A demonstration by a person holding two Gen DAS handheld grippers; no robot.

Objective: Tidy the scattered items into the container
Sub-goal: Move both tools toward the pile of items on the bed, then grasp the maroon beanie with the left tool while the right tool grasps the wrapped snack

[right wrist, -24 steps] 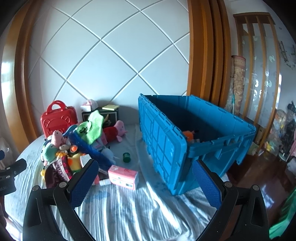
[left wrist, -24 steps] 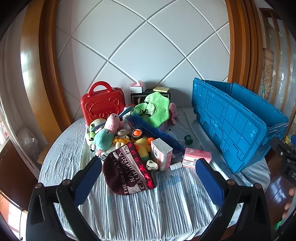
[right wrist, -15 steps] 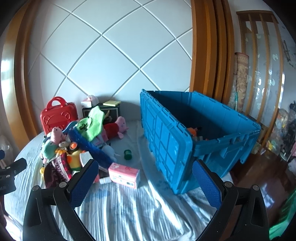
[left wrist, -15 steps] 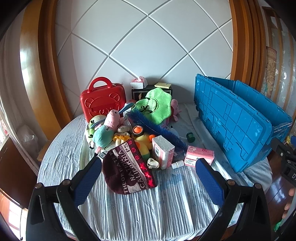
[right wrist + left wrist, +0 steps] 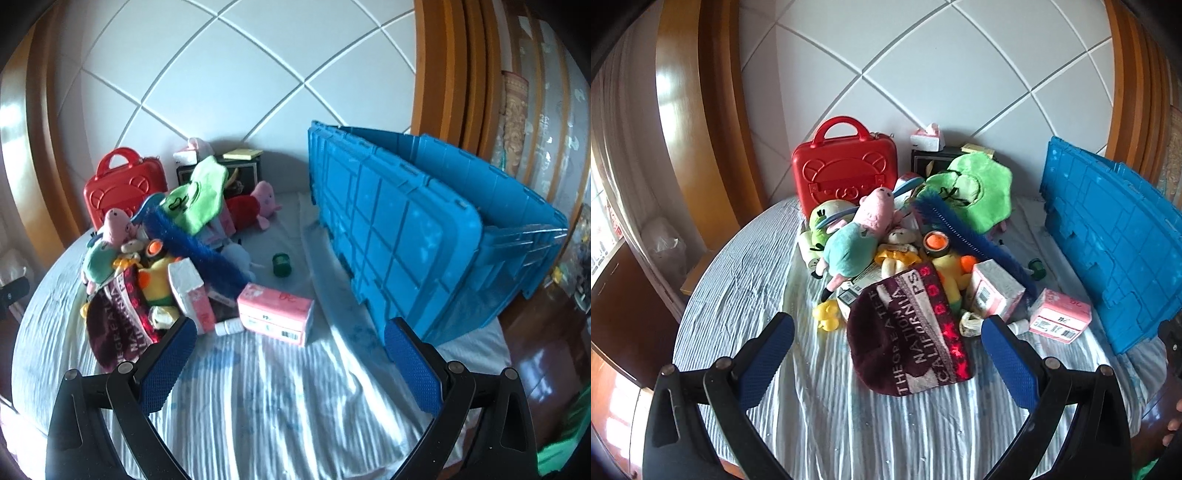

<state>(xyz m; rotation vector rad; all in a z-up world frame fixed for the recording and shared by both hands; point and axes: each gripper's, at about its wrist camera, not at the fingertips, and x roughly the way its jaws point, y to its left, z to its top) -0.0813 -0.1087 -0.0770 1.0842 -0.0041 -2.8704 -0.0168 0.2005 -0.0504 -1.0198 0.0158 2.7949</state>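
Observation:
A pile of items lies on the striped cloth of a round table: a maroon knit hat, a pig plush in teal, a blue brush, a green cloth and pink boxes. The blue crate stands at the right, its flap leaning outward. My left gripper is open and empty, just before the hat. My right gripper is open and empty, in front of the pink box.
A red toy case stands behind the pile by the white panelled wall. A black box with a tissue pack sits beside it. A small green spool lies between pile and crate. Wooden floor lies beyond the table's right edge.
Both grippers have moved forward and lower toward the table. The pile and the crate look larger and nearer. The crate's inside has dropped out of the right wrist view.

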